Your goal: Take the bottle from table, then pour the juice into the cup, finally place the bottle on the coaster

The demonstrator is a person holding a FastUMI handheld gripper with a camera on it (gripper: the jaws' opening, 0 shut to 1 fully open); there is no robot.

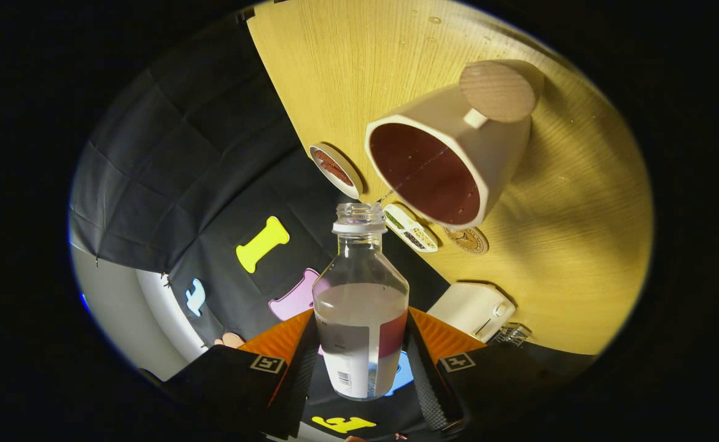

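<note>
gripper view looks along the fingers (362, 368), which are clamped on the bottle (360, 307), one finger pressing each side of its lower body over the label. the bottle sits between the fingers with its open neck pointing ahead, uncapped, a pale liquid filling roughly the lower half. the whole scene is rolled over, so the counter (580, 245) runs up one side; this tilt suggests the bottle is being tipped toward pouring. just beyond the bottle's mouth stands the cup (451, 159), a pale mug with a dark red inside, its opening facing the neck. a round coaster (498, 91) of light wood lies beyond the cup, near its handle, likely kept close for setting the bottle down afterwards. small dishes (334, 169) and a white box-shaped appliance (473, 310) rest on the counter beside the fingers' line. the bottle's label carries a barcode, but its writing is too small to read; the fingers bear square coded markers.
</note>
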